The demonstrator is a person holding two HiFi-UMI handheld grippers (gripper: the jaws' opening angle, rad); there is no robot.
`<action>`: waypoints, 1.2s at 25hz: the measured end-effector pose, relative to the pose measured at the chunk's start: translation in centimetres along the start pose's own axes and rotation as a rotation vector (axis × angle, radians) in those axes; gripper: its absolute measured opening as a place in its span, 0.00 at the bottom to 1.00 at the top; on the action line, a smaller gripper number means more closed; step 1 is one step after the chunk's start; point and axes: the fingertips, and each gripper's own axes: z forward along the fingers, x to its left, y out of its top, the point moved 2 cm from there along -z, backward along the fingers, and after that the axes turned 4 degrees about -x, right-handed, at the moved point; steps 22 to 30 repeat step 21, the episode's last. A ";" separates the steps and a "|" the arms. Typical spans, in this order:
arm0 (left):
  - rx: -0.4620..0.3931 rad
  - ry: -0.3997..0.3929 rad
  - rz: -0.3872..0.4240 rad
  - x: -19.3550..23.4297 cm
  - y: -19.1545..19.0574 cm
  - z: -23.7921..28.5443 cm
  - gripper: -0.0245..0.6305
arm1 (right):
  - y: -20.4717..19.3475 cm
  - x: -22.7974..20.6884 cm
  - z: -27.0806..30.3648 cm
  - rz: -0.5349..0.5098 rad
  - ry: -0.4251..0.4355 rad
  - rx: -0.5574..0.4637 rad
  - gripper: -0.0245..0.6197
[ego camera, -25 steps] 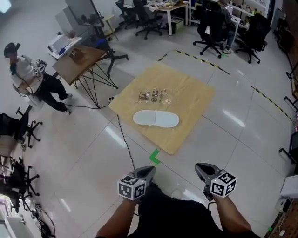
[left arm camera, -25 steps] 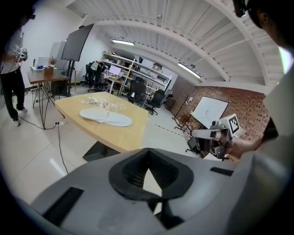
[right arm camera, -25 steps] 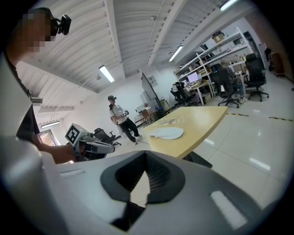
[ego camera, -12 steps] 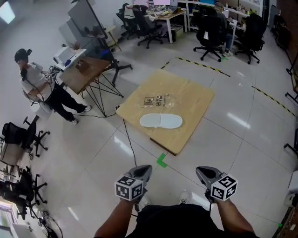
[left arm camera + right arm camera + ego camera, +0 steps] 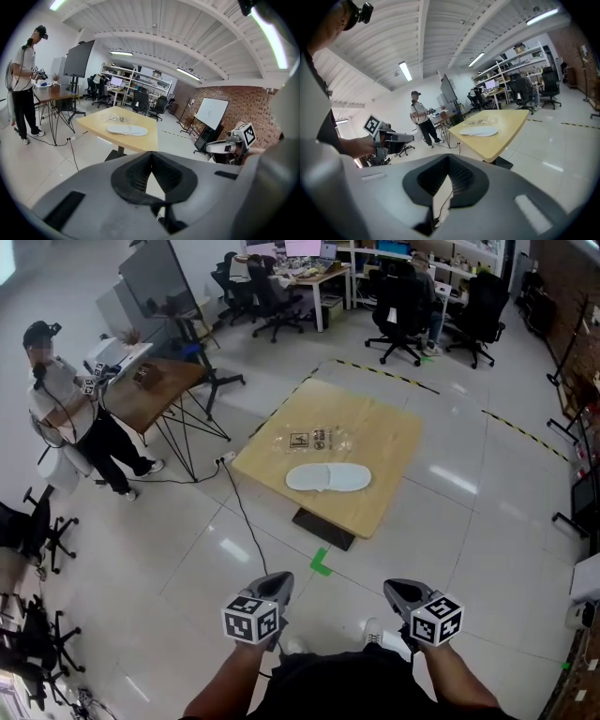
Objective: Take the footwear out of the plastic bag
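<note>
A person stands on the shiny floor and holds one tool in each hand, low, near the tummy. The left gripper [image 5: 277, 579] has its two fingers pressed together, and nothing is between them. The right gripper [image 5: 397, 589] is the same: its fingers are pressed tight, with nothing in them. Both point to 12 o'clock, toward a table. Each one has a cube with black and white squares on it.

The light wood table [image 5: 380, 442] stands well apart from the grippers, at 12 o'clock from the person. A pair of white slippers [image 5: 326, 478] lies flat on it, side by side and touching, near the edge closest to the person. A clear plastic bag [image 5: 314, 438] lies just beside the slippers, at their 12 o'clock side. It has small dark marks on it. From here I cannot tell if a thin wrap is around the slippers.

A green tape mark [image 5: 322, 563] is stuck on the floor between the person and the table. A black cable [image 5: 239, 512] runs along the floor at 11 o'clock.

At 10 o'clock another person [image 5: 61, 404] in a white top and dark cap stands next to a dark wood desk [image 5: 150, 388]. Far off at 12 o'clock there are black office chairs [image 5: 398, 310] and more desks.
</note>
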 end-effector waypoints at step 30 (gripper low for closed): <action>-0.056 -0.099 0.067 0.6 -0.2 -5.3 0.05 | -1.0 6.7 -2.4 -0.016 -0.114 -0.009 0.04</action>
